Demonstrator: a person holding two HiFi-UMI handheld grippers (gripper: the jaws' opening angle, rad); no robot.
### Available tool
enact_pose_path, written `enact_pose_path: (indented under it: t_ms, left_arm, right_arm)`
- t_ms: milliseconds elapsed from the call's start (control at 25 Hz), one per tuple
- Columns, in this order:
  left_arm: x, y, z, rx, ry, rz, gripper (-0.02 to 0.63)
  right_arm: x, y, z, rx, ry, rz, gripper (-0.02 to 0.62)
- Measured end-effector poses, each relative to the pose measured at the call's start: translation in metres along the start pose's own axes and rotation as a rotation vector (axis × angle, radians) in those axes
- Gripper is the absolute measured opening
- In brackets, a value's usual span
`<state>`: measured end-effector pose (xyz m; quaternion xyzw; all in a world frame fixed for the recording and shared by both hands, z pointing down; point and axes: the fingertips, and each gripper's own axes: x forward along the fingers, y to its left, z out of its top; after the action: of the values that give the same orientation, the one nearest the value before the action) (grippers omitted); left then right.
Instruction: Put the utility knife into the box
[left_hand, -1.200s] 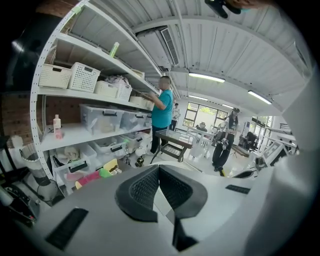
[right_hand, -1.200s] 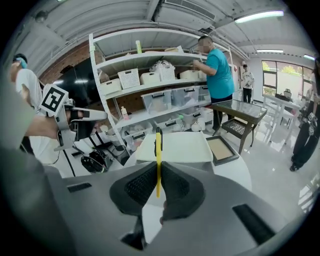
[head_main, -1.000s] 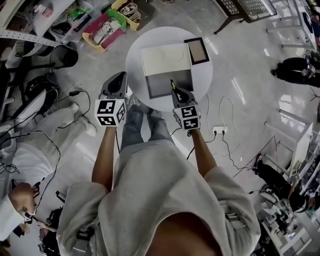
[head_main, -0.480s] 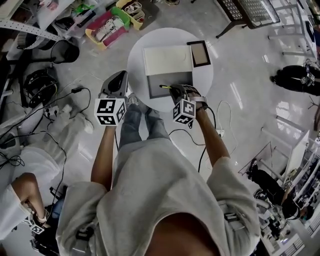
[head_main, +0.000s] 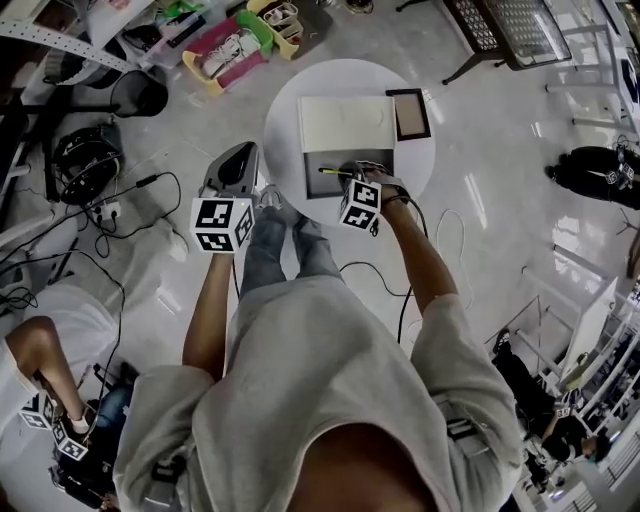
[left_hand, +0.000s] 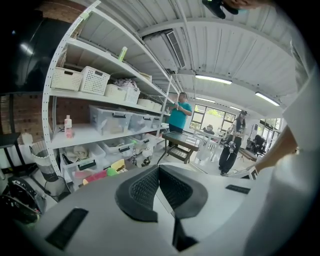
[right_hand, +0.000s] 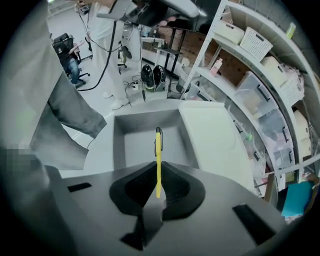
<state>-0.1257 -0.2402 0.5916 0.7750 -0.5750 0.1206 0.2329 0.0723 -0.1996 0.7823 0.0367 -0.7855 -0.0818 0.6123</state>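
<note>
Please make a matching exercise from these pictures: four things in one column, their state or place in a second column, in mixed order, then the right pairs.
1 utility knife
2 box
3 left gripper
4 lid

A shut, holding nothing
B yellow, clamped in the right gripper
C cream, flat beside the box
D grey, open, on the white table

Pairs: 1-B, 2-D, 3-A, 4-C
</note>
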Motion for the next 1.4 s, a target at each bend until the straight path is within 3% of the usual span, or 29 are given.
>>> enact_pose_path:
  t_ms: [440,600,840,920,1160,1280,1400]
  left_arm:
    - [-0.007,0.021,-0.004,-0.003,-0.003,0.033,0.020]
    - [-0.009,0.018,-0.003,-0.003,0.000,0.033,0.020]
    - [-0.010,0.015,-0.003,0.006,0.004,0.026,0.020]
    - [-0.009,0.013,-0.003,0.010,0.003,0.022,0.020]
    - [-0.008,0.009,0.001,0.015,0.000,0.012,0.020]
    - [-0.006,0.007,0.002,0.018,-0.004,0.004,0.020]
    - [-0.002,0.006,0.005,0.022,-0.005,-0.007,0.020]
  right_arm:
    - [0.044,0.012,-0.002,0.018,0.075,0.087,0.048]
    - [0.045,0.013,-0.004,0.042,0.073,0.081,0.048]
    - [0.043,0.017,-0.003,0.100,0.055,0.137,0.066]
    - [0.040,0.017,-0.003,0.110,0.042,0.132,0.109]
    - [0.017,0.004,0.011,0.172,-0.057,0.078,0.117]
    - [-0.001,-0.009,0.017,0.254,-0.123,0.018,0.114]
    - [-0.021,-0.023,0.021,0.402,-0.199,-0.046,0.100]
